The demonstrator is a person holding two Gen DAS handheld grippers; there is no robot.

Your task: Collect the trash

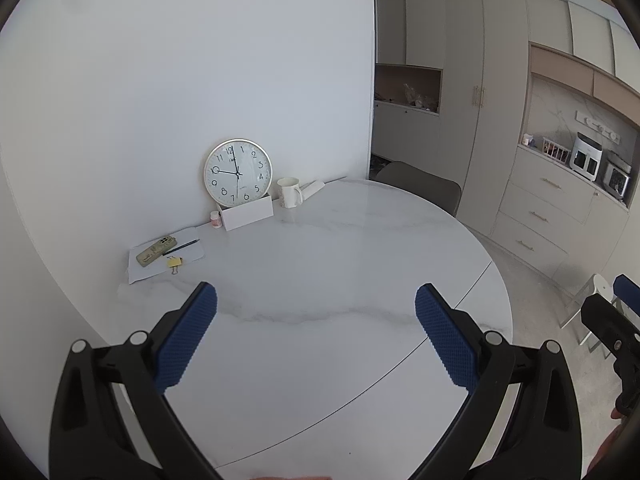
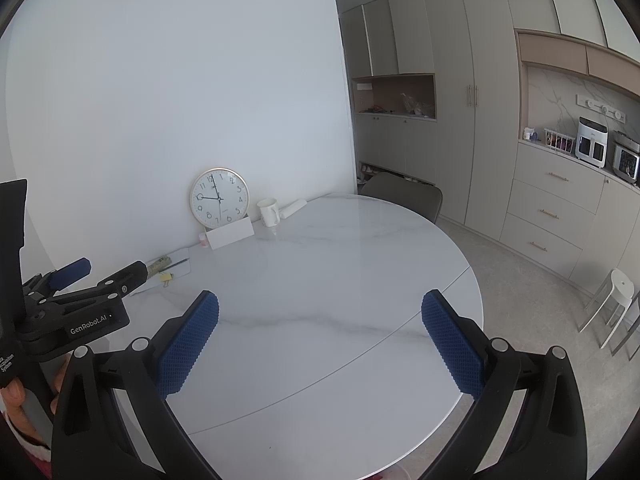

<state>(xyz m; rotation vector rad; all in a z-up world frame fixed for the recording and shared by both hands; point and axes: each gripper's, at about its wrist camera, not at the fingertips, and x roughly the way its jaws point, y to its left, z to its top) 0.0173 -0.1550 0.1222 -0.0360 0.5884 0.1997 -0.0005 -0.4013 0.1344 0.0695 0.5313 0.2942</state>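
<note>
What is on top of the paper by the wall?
On the sheet of paper lie a greenish remote-like device, a dark pen and a yellow binder clip. Whatever is written under them is covered, and the paper's far edge is too small to read.

Rolled white paper (image 1: 314,188): lies on its side at the far edge of the table (image 1: 340,260), just right of the mug (image 1: 289,192).
Small white bottle (image 1: 216,219): upright, pinkish label, just left of the white box (image 1: 248,213).
Yellow binder clip (image 1: 175,262): flat on the paper sheet (image 1: 192,254), far left.
</note>
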